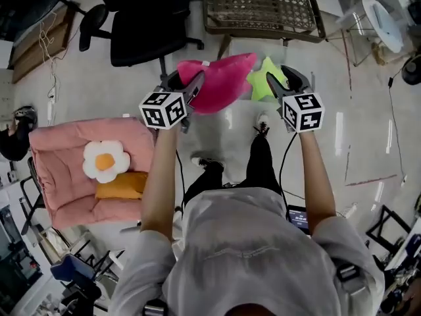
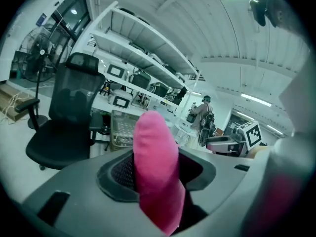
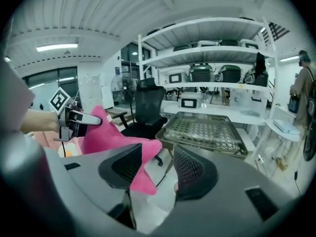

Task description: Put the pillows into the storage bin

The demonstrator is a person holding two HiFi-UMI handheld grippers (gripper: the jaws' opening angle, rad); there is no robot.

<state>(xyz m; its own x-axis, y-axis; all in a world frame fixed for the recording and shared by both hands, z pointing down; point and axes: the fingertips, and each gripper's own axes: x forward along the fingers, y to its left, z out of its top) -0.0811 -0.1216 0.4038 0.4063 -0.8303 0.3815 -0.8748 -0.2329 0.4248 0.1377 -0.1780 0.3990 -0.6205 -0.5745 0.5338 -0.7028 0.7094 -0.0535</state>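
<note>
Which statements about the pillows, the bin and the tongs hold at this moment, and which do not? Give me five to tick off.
1. The left tongs grip the pink pillow. True.
2. A pillow already lies in the storage bin. False: no pillow shows in it.
3. A flower pillow lies on the pink seat. True.
4. In the head view, the black office chair stands to the right of the bin. False: it stands to the bin's left.
5. The right tongs are clamped on the orange pillow. False: their jaws stand apart, and the orange pillow lies on the pink seat beside the flower pillow.
</note>
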